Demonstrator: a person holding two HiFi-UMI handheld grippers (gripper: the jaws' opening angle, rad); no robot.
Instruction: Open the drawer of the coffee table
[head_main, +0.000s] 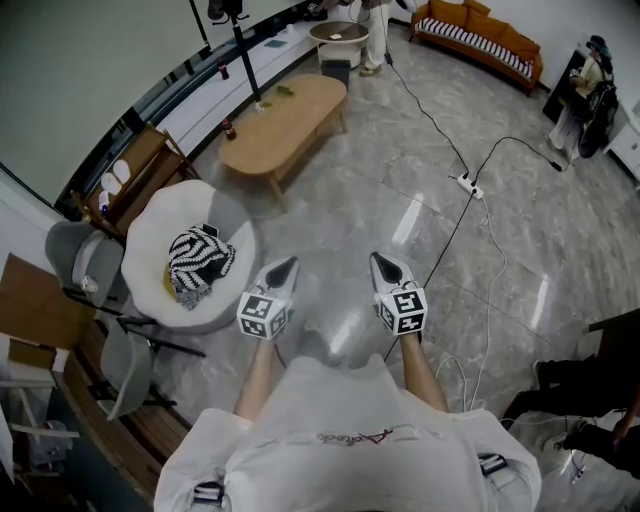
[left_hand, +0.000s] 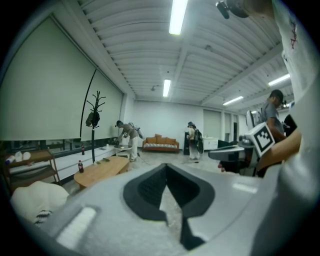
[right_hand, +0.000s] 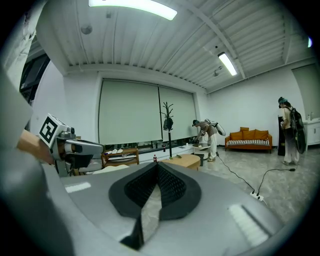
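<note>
The light wooden oval coffee table (head_main: 285, 125) stands well ahead of me on the grey floor; no drawer shows on it from here. It also appears far off in the left gripper view as the coffee table (left_hand: 102, 170), and in the right gripper view as the coffee table (right_hand: 185, 161). My left gripper (head_main: 290, 263) and right gripper (head_main: 379, 259) are held side by side close to my body, both pointing toward the table and far short of it. Each is shut with nothing between its jaws, as seen on the left gripper (left_hand: 166, 165) and the right gripper (right_hand: 157, 164).
A white round chair (head_main: 165, 235) with a striped cushion (head_main: 198, 262) sits at my left. A power strip (head_main: 468, 184) and its cables cross the floor at right. A wooden shelf (head_main: 130, 180), coat stand (head_main: 240, 50), orange sofa (head_main: 480, 35) and people stand further off.
</note>
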